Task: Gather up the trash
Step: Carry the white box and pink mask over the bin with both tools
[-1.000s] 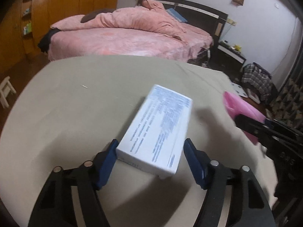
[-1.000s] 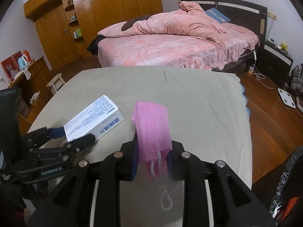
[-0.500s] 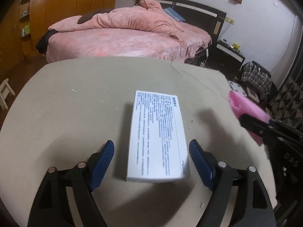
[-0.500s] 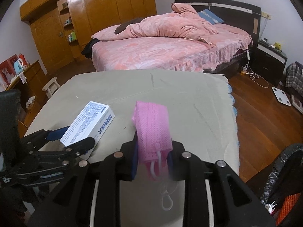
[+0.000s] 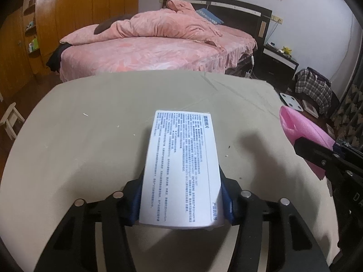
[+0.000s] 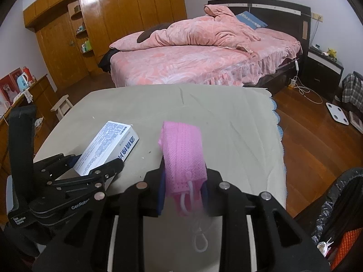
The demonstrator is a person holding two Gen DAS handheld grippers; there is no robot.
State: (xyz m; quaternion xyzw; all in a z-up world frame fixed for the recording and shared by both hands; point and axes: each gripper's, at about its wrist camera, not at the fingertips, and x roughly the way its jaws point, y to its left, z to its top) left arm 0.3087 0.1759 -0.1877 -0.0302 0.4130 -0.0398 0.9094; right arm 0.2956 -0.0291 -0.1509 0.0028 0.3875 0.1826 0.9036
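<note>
My left gripper (image 5: 181,195) is shut on a white printed box (image 5: 181,165), its blue pads pressed against both long sides, just above the beige table (image 5: 90,154). The box also shows in the right wrist view (image 6: 109,147), held in the left gripper (image 6: 95,165). My right gripper (image 6: 183,181) is shut on a folded pink face mask (image 6: 181,151) whose white ear loops hang below. The mask (image 5: 301,131) and the right gripper show at the right edge of the left wrist view.
A black-lined trash bin (image 6: 340,208) with rubbish inside stands on the wood floor at the table's right. A pink bed (image 6: 204,61) lies beyond the table. A small stool (image 6: 61,107) stands at the left. Small crumbs (image 5: 86,114) dot the tablecloth.
My left gripper has closed from open onto the white box, which turned to lie straight between the fingers. The right gripper keeps holding the mask and has shifted a little.
</note>
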